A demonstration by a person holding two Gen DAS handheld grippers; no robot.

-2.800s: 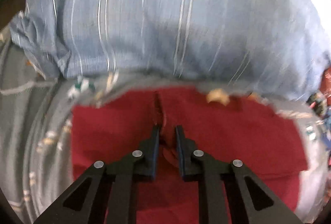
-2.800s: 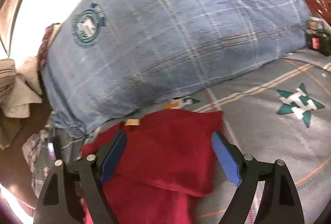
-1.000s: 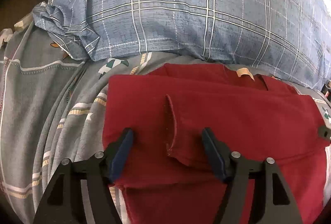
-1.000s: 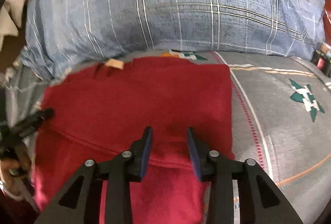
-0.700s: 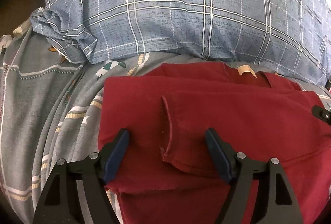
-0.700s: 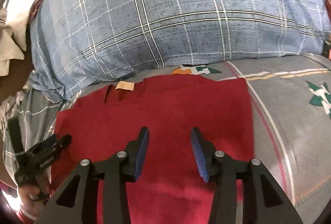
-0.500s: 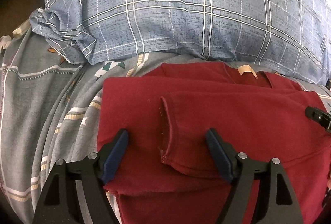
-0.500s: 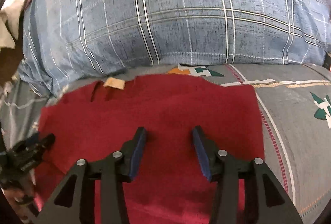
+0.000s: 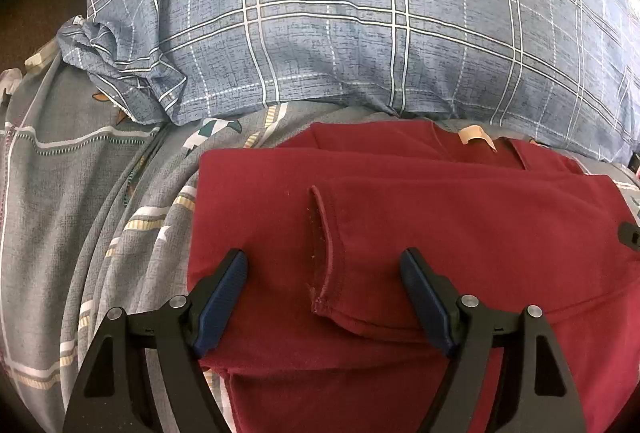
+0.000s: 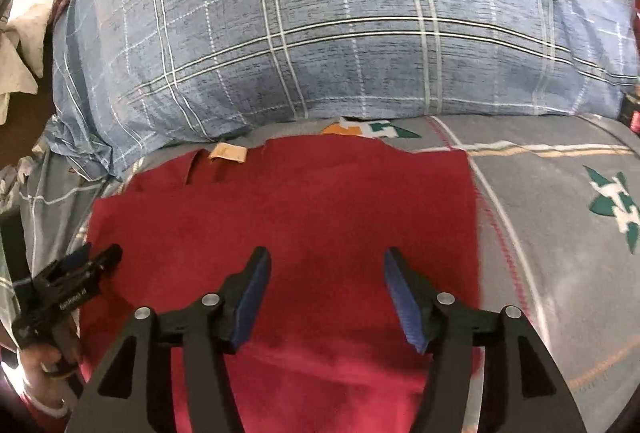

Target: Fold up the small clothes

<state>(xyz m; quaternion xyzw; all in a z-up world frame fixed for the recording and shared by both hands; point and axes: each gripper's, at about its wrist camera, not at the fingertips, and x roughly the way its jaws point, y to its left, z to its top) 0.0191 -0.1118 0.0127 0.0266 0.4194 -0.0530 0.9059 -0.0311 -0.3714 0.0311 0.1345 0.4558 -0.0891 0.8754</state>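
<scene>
Left wrist view shows the left gripper point(image 9: 323, 269) with its blue-padded fingers point(image 9: 224, 285) spread wide and holding nothing, poised over a folded red shirt point(image 9: 440, 233). A sleeve cuff point(image 9: 320, 253) with a stitched hem lies folded across the shirt between the two fingers. The shirt rests flat on a grey patterned bedsheet point(image 9: 80, 213), its collar end with a tan neck label point(image 9: 474, 135) just beside a blue plaid pillow point(image 9: 340, 13). Right wrist view shows the right gripper point(image 10: 326, 269) likewise spread apart and empty above the red cloth, with the shirt's right edge running straight along a red dotted line in the sheet. At the left edge of that view the left gripper appears over the shirt's left side, held in the person's hand point(image 10: 44, 361).
</scene>
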